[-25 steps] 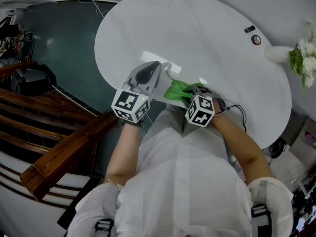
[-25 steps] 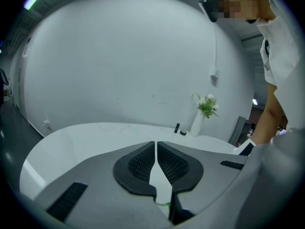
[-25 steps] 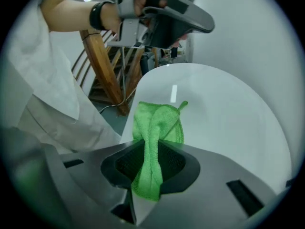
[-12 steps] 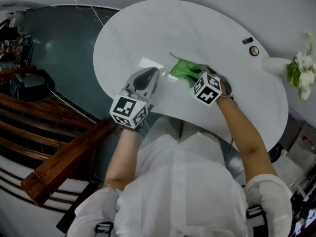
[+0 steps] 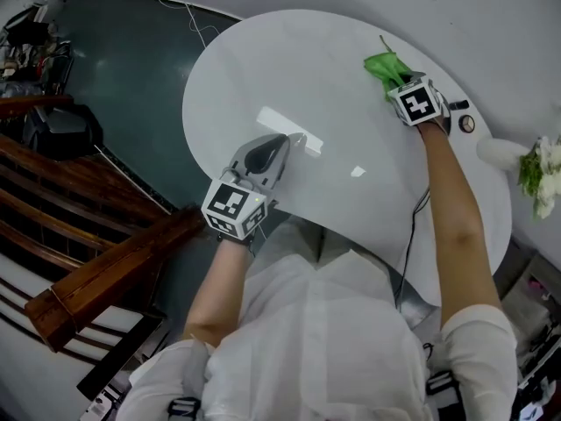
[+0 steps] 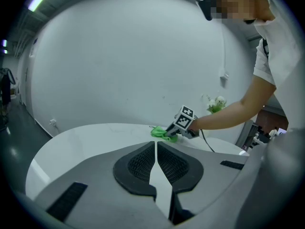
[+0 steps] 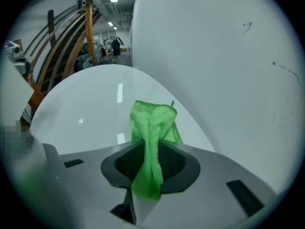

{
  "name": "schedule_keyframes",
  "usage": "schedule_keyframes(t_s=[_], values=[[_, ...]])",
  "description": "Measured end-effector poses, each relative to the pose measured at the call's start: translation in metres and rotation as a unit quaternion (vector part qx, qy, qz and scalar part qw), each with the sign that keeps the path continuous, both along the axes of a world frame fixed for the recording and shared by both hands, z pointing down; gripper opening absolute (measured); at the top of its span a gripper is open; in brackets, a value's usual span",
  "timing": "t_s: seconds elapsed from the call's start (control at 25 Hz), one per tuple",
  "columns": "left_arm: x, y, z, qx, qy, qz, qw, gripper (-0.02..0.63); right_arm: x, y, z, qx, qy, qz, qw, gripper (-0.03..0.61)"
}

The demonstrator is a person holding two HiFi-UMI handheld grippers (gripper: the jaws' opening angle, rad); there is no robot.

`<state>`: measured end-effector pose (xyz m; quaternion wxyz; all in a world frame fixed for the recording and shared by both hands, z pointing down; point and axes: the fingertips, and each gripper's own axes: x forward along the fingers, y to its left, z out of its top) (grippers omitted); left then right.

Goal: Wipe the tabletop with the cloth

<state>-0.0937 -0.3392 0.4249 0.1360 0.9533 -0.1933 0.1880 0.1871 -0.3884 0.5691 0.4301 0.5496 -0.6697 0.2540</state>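
Tabletop (image 5: pixel 289 68) white, glossy, against grey wall (image 5: pixel 491 7); right gripper (image 7: pixel 148 173) pinches cloth (image 7: pixel 152 123), left gripper (image 6: pixel 156 163) pressed together; flowers (image 5: pixel 545 167) cut off.

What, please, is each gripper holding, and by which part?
The right gripper pinches the green cloth by a bunched fold at its near end; the left gripper is shut on nothing.

flowers (image 5: pixel 543 169) chopped off by the head view's right edge, small round thing (image 5: pixel 467 124) on the table (image 5: pixel 289 77) too tiny to make out, middle of the cloth (image 7: pixel 153 120) buried between the right gripper (image 7: pixel 150 149) jaws, top-left clutter (image 5: pixel 31 46) just dark mush
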Motion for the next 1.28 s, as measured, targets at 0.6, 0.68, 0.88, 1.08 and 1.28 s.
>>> schedule_keyframes(t_s=[0.6, 0.68, 0.88, 1.08, 1.28], values=[[-0.078, -0.014, 0.006, -0.004, -0.009, -0.069, 0.9975, 0.028, -0.06, -0.062, -0.005, 0.027, 0.026, 0.007, 0.999, 0.074], [-0.083, -0.016, 0.006, -0.005, -0.006, -0.076, 0.9971, 0.028, -0.101, -0.06, -0.013, 0.055, 0.036, -0.043, 0.997, 0.074], [-0.093, -0.02, 0.005, -0.003, 0.0, -0.087, 0.9962, 0.028, -0.201, -0.021, -0.009, 0.051, 0.023, -0.121, 0.991, 0.074], [-0.107, -0.021, 0.008, -0.006, 0.001, -0.1, 0.995, 0.028, -0.288, 0.022, -0.004, 0.028, -0.01, -0.192, 0.981, 0.074], [-0.132, -0.025, 0.015, -0.012, -0.003, -0.123, 0.9923, 0.028, -0.356, 0.054, 0.0, 0.004, -0.034, -0.259, 0.965, 0.074]])
